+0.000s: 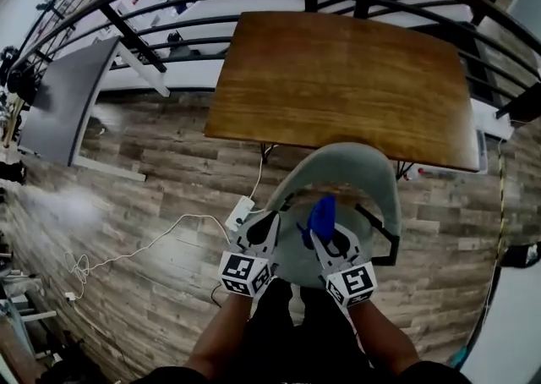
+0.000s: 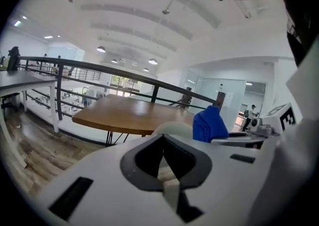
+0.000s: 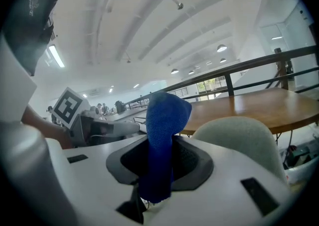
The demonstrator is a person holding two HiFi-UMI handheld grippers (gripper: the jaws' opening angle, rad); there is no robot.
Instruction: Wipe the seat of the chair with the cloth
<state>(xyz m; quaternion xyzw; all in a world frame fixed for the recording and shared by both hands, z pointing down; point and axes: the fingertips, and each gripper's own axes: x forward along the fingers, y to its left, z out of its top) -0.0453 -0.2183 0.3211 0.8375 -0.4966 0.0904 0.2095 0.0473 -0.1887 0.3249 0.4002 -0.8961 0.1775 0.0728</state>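
Head view, lower centre of the frame: both tools are held side by side above the pale grey-green moulded chair (image 1: 338,164), whose backrest curves toward the brown wooden counter (image 1: 338,78) in the upper half. The right tool (image 1: 325,237) has its jaws closed on a blue woven cloth (image 1: 321,215). The right gripper view shows the fabric pinched low between the jaws, its free end standing up past the tips (image 3: 167,115). That end is probably left free to serve as the wiping surface. The left tool (image 1: 264,228) has its jaws brought together with nothing between them, as the left gripper view confirms (image 2: 167,175). It appears to be in reserve, perhaps to steady the chair. The seat (image 1: 292,257) lies directly beneath the tools, largely covered by them. The cloth is raised clear of the seat, so wiping has apparently not begun.
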